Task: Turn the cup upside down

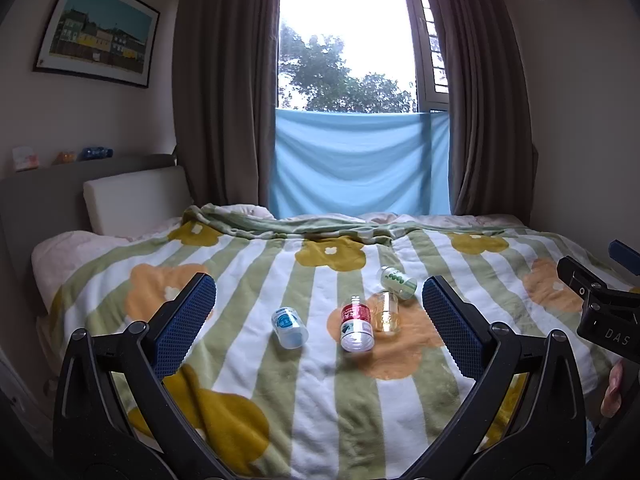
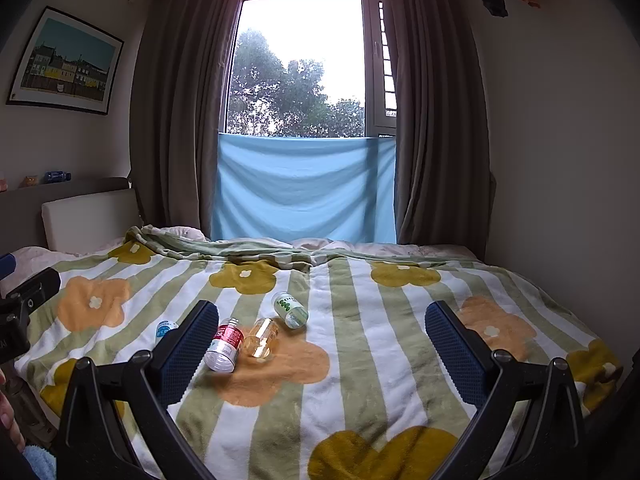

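Note:
Several small cups lie on their sides on the flowered blanket (image 1: 320, 392). A blue-label cup (image 1: 289, 327) lies left, a red-label cup (image 1: 356, 323) in the middle, a clear amber cup (image 1: 387, 312) beside it, and a green-label cup (image 1: 397, 282) behind. The right wrist view shows the red-label cup (image 2: 224, 345), the amber cup (image 2: 262, 338), the green-label cup (image 2: 291, 309) and part of the blue-label cup (image 2: 165, 329) behind a finger. My left gripper (image 1: 320, 324) is open, above and short of the cups. My right gripper (image 2: 320, 336) is open and empty, right of the cups.
The bed fills the view, with a headboard cushion (image 1: 134, 198) at left. Curtains (image 1: 224, 92) and a blue cloth (image 1: 356, 164) hang at the window behind. The right gripper's body (image 1: 604, 312) shows at the right edge of the left wrist view.

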`<state>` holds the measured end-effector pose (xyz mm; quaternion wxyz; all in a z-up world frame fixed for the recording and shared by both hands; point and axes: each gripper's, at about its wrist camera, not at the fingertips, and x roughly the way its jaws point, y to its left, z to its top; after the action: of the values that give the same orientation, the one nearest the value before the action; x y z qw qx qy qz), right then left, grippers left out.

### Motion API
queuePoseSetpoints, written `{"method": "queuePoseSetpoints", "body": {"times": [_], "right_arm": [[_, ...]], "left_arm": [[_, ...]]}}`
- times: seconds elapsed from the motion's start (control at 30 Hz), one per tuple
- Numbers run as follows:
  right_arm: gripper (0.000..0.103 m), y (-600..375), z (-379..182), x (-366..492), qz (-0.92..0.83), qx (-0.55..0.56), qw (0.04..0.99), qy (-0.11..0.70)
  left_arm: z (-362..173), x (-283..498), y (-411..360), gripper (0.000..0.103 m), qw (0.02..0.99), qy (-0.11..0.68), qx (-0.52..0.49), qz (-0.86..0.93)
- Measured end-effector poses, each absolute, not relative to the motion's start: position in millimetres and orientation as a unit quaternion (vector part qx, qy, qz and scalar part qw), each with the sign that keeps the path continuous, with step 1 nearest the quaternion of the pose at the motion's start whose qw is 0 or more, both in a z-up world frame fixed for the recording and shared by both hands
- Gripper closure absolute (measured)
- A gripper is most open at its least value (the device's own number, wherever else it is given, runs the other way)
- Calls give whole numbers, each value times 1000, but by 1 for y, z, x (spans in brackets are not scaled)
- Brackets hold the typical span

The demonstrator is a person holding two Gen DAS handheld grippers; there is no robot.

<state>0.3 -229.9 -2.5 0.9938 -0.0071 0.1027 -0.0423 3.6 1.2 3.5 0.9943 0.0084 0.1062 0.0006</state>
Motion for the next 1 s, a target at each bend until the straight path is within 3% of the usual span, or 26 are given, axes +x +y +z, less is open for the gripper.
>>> {"method": "queuePoseSetpoints", "body": {"times": [1.0], "right_arm": [[0, -228, -5, 2, -39, -6, 994, 106]], "left_arm": [[5, 4, 0, 0, 994, 108, 10, 1]]}}
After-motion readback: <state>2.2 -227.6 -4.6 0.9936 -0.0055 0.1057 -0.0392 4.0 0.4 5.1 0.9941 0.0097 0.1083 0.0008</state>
